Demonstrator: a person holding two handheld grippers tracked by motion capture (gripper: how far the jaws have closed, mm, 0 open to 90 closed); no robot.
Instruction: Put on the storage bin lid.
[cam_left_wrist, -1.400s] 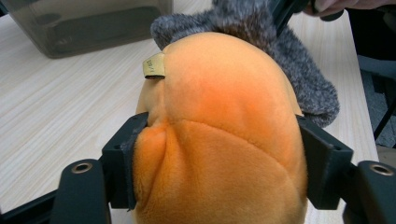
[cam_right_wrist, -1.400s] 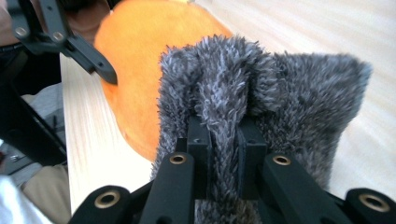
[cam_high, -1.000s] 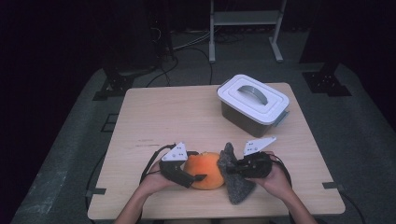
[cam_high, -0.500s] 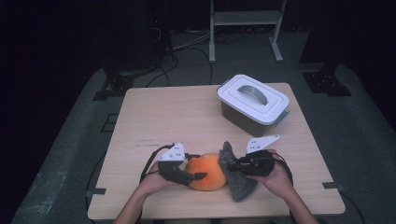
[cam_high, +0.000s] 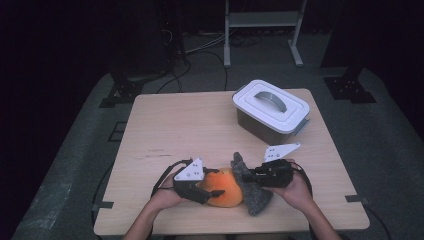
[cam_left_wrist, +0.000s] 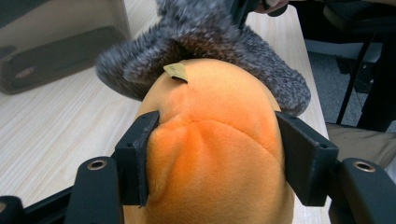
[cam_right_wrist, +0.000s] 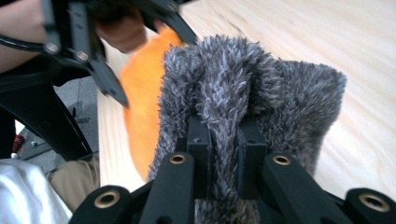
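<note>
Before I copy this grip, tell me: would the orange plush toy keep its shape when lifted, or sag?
The orange plush toy would probably squash: its sides dent where the left gripper presses. It looks light, likely stuffing. The grey furry part bunches in the right gripper, so it would likely flop.

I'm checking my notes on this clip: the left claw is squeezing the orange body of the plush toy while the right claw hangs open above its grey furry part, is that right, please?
Not quite. The left claw does squeeze the plush toy's orange body, but the right claw is not open: the right gripper view shows it shut on the grey furry part, with fur pinched between its jaws.
</note>
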